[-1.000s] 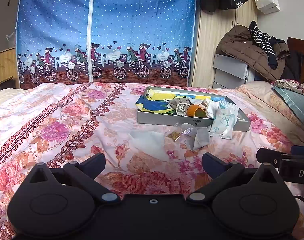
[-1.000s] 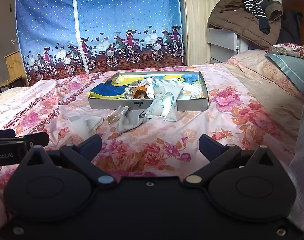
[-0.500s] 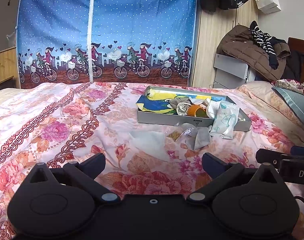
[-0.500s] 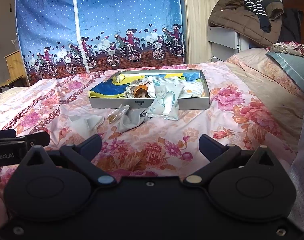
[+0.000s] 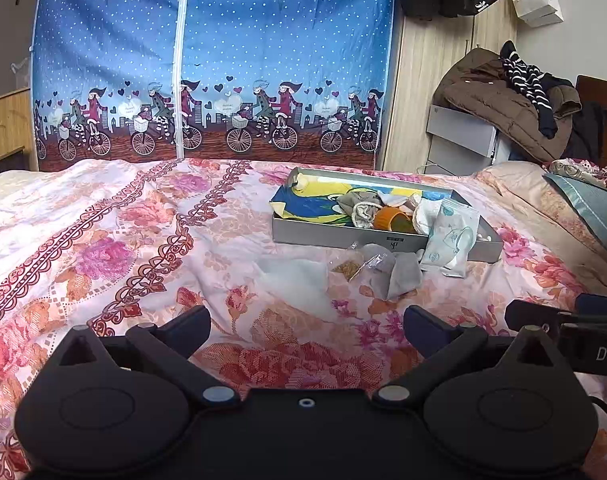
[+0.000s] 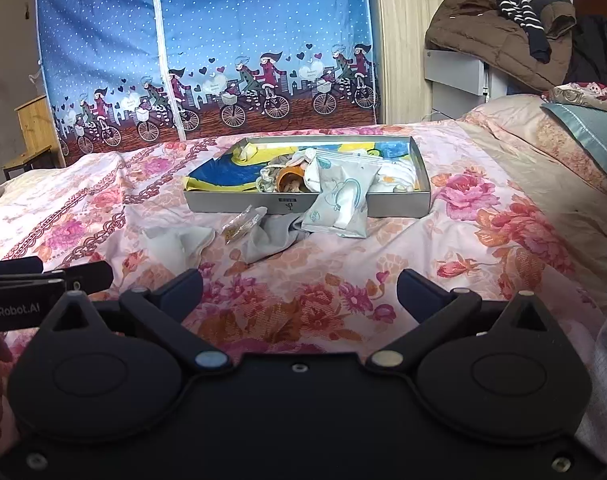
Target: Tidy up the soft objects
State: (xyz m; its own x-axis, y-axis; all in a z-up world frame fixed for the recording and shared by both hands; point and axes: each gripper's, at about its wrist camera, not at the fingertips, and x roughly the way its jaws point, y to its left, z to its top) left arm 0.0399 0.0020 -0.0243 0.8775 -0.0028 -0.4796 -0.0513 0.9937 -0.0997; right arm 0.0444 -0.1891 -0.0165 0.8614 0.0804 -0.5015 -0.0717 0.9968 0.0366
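Observation:
A grey box (image 5: 335, 236) (image 6: 419, 168) lies on the floral bedspread, holding several soft items and an orange cup (image 5: 393, 218) (image 6: 288, 176). A light blue tissue pack (image 5: 449, 240) (image 6: 341, 204) leans over its front wall. In front lie a grey sock (image 5: 401, 276) (image 6: 273, 236), a small clear packet (image 5: 349, 266) (image 6: 239, 226) and a white cloth (image 5: 293, 280) (image 6: 175, 242). My left gripper (image 5: 305, 326) is open and empty, well short of them. My right gripper (image 6: 299, 286) is open and empty too.
A blue fabric wardrobe (image 5: 207, 60) stands behind the bed. Coats are piled on a grey cabinet (image 5: 459, 140) at the right. Pillows (image 6: 583, 128) lie at the right edge. The other gripper shows at the side of each view.
The right gripper has drifted slightly, so the box sits a little further right in its view. The left gripper has barely moved. Both stay open.

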